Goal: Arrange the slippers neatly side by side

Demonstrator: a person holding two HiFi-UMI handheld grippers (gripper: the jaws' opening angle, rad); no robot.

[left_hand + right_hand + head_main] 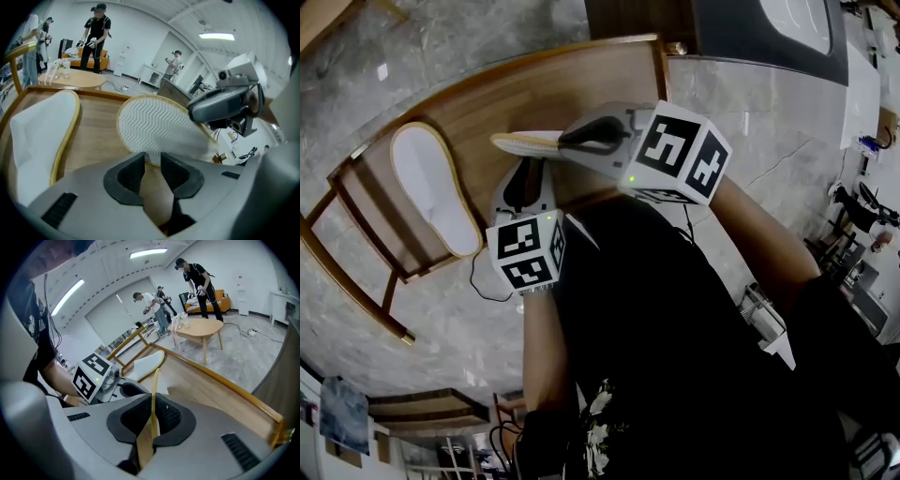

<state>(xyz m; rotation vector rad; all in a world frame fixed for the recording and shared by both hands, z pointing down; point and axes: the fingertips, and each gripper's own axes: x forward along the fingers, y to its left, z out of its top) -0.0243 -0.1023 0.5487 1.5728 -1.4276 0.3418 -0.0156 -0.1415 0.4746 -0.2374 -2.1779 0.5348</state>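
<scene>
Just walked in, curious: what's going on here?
A person works a gripper in each hand over a wooden surface. The right gripper is clamped on the edge of one slipper, holding it up on its side. The left gripper is open and empty just short of it. The other slipper lies flat to the left, so the pair isn't side by side yet.
</scene>
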